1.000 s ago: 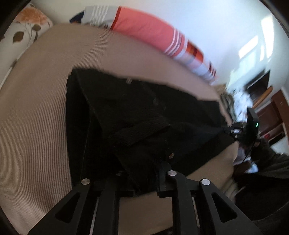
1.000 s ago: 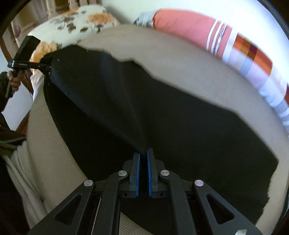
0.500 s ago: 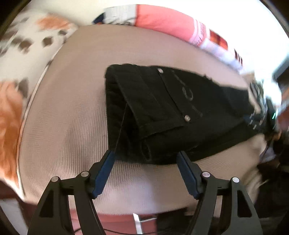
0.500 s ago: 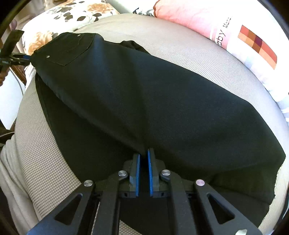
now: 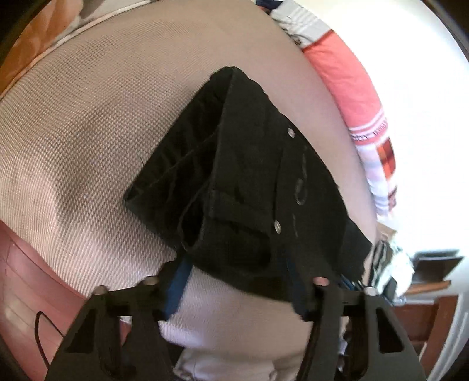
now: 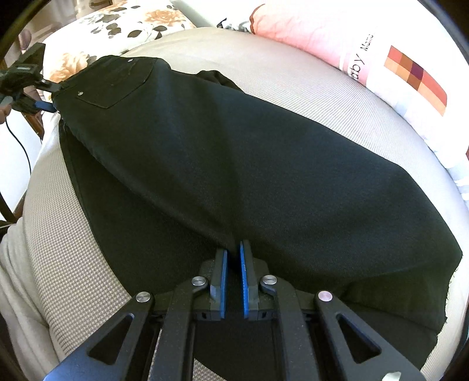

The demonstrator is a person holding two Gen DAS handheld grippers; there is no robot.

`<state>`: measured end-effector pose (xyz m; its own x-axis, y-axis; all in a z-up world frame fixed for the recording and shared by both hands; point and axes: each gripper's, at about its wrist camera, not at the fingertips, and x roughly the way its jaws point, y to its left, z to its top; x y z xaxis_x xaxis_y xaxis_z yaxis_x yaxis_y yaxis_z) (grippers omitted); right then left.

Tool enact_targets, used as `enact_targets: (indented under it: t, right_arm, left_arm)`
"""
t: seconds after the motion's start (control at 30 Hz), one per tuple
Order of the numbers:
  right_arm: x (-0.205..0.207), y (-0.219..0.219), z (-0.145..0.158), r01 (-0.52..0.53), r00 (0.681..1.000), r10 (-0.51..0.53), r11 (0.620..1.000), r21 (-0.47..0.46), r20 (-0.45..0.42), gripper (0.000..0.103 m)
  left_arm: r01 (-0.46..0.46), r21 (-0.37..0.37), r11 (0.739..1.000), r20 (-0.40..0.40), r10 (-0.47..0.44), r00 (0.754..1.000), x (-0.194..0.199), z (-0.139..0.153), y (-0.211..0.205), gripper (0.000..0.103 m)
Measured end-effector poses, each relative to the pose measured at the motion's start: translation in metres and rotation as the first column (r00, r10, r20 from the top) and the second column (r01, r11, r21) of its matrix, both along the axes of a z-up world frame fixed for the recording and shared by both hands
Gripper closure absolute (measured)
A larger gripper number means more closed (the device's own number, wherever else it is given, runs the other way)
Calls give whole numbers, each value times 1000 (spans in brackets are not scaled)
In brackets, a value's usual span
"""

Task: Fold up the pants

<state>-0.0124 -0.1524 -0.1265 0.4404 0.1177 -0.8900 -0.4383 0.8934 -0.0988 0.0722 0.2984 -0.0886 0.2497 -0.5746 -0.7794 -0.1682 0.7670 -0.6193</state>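
Black pants lie on the bed; right gripper pinches the leg fabric, left gripper fingers closing around the waistband.

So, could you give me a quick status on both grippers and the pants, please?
Left gripper closing around the waistband corner, not yet clamped. Right gripper shut on the black pants at the leg fold. Pants folded lengthwise on the bed. Nothing in the way.

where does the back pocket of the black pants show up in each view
Left wrist: back pocket sits center-right, just above the left gripper, whose jaws are closing around the waistband.
Right wrist: back pocket lies upper left, at the far end of the black pants.
Shared landmark: the pink striped pillow along the bed's far edge.
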Motion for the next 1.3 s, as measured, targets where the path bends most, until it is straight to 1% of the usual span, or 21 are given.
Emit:
enact_targets:
  t: [0.03,0.07,0.1,0.17,0.23,0.33,0.4,0.43,0.47,0.53,0.6,0.7,0.77,0.87,0.93,1.0,1.03,1.07,1.13,1.23,1.3]
  right_arm:
    - [-1,0,1,6,1000,-6,1000,4,1,96]
    - [-1,-2,3,19,1000,-19,1000,17,3,96]
    - [-1,-3,5,34,999,-34,999,32,5,96]
    - [-2,-6,14,56,998,-58,997,56,21,97]
    - [-4,-4,27,66,997,-70,995,75,41,97]
    - [-9,1,46,69,994,-75,994,81,78,97]
    - [-13,3,54,72,993,-80,993,91,89,96]
    - [-15,4,57,72,992,-82,992,100,92,97]
    - [-19,6,60,72,992,-82,991,110,94,97]
    - [-24,10,59,66,994,-76,991,113,84,97]
    - [-28,13,49,60,996,-67,992,115,57,97]
    - [-31,20,24,44,999,-43,993,109,-13,97]
    - [-34,26,10,27,999,-23,996,89,-45,96]
    - [-35,31,3,7,998,-3,997,71,-67,96]
    - [-36,28,9,8,997,-1,995,97,-78,96]
    - [-37,24,14,9,997,1,992,122,-81,96]
    - [-38,24,13,9,996,2,992,127,-84,96]
    - [-38,25,9,10,996,2,992,126,-94,96]
    - [-37,27,-2,23,994,-10,993,115,-111,96]
    - [-35,24,-5,45,993,-29,989,140,-116,96]
    - [-35,23,-4,49,992,-31,987,152,-120,96]
  left_arm:
    - [-9,17,1000,9,9,1000,2,0,-2,68]
    - [-8,28,1000,20,7,1000,5,1,-5,80]
    - [-4,36,999,32,3,999,7,4,-7,84]
    - [12,62,998,97,-18,995,17,20,-10,85]
    - [34,83,996,182,-48,982,29,43,-14,86]
    - [59,70,996,292,-77,953,50,79,-15,86]
    - [106,97,990,356,-133,925,62,98,-17,86]
    - [126,124,984,377,-165,911,65,103,-19,86]
    - [140,141,980,384,-185,905,67,104,-20,86]
    - [176,179,968,368,-232,900,67,93,-18,86]
    - [208,219,953,301,-269,915,61,69,-12,86]
    - [242,263,934,162,-290,943,50,18,-2,85]
    - [243,270,932,125,-284,951,44,-3,3,84]
    - [226,260,939,154,-271,950,38,-5,8,84]
    - [235,293,927,165,-291,943,37,1,4,84]
    - [257,353,900,171,-332,928,36,2,-5,84]
    - [270,389,881,170,-357,919,36,0,-11,84]
    - [280,424,861,173,-381,908,35,-2,-16,83]
    - [280,480,831,175,-403,898,34,-3,-24,80]
    - [259,542,800,199,-422,885,26,1,-33,76]
    - [241,571,785,223,-431,874,20,5,-36,70]
